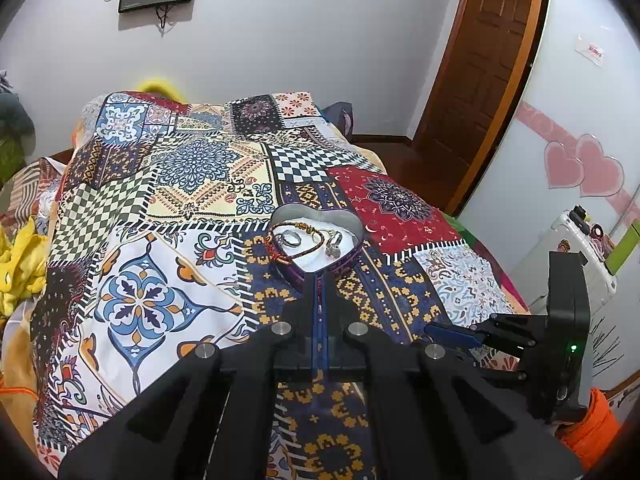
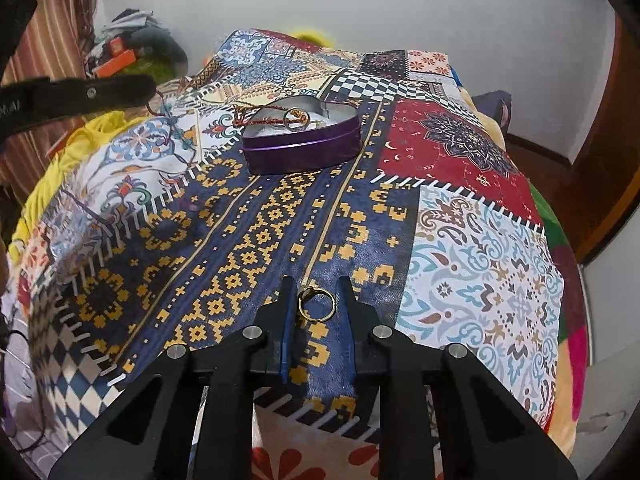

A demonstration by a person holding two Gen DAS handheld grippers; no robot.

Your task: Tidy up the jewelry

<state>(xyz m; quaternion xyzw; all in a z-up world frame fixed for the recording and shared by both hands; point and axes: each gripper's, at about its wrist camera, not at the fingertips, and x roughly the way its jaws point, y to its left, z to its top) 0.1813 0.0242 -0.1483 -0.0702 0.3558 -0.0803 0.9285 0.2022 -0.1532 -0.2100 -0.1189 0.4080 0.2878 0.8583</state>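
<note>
A purple heart-shaped tin (image 1: 352,254) (image 2: 304,150) sits on the patchwork bedspread (image 1: 160,200) (image 2: 480,260). Inside lie a red cord bracelet (image 1: 298,254), a silver ring (image 1: 291,238) (image 2: 294,122) and a small charm (image 1: 334,246). My left gripper (image 1: 319,280) is nearly shut just in front of the tin's near rim, with only a thin gap and nothing clearly held. My right gripper (image 2: 316,286) is open, low on the spread, with a gold ring (image 2: 316,305) lying between its fingers. The right gripper also shows in the left wrist view (image 1: 454,334).
The bedspread ends at the right, beside a white wardrobe with pink hearts (image 1: 584,168) and a white case (image 1: 576,248). A wooden door (image 1: 480,60) is at the back. Yellow bedding (image 1: 20,264) and clutter (image 2: 132,52) lie at the left.
</note>
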